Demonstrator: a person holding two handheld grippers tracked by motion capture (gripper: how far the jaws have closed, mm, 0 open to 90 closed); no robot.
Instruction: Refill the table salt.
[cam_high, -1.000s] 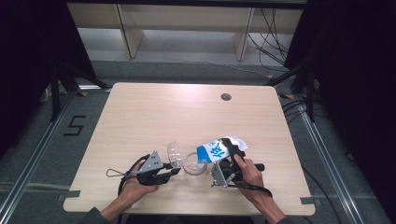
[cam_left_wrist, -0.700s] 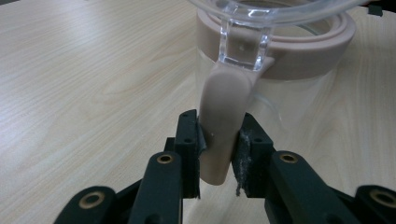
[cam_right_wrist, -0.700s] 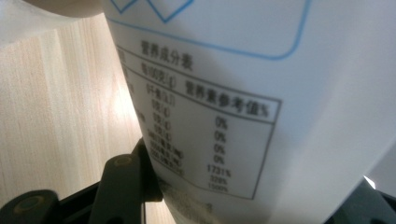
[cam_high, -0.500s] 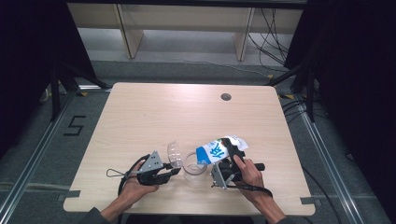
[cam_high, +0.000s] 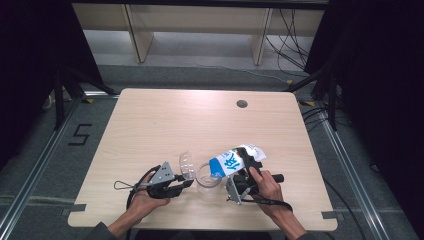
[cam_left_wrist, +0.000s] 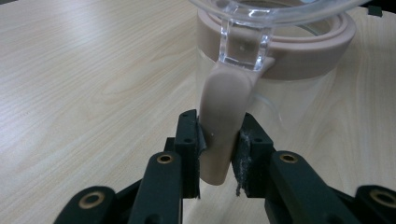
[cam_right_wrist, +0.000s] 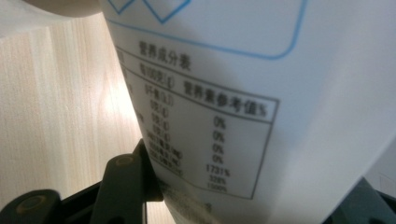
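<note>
A clear glass jar (cam_high: 207, 176) with a beige seal ring (cam_left_wrist: 322, 51) stands near the table's front edge, and its clear hinged lid (cam_high: 186, 164) is swung open to the left. My left gripper (cam_high: 187, 183) is shut on the jar's beige tab (cam_left_wrist: 224, 126), with a pad on either side of it. A white and blue bag (cam_high: 234, 161) is tilted with its lower end over the jar's mouth. My right gripper (cam_high: 247, 164) is shut on this bag (cam_right_wrist: 261, 93), whose printed nutrition table faces the camera. Both of the person's hands rest low at the table's front.
The light wooden table (cam_high: 175, 120) has a round cable hole (cam_high: 242, 104) at its back right. Wooden shelving (cam_high: 140, 30) stands behind the table, and cables (cam_high: 287, 35) lie on the floor. A floor mark "5" (cam_high: 81, 134) sits to the left.
</note>
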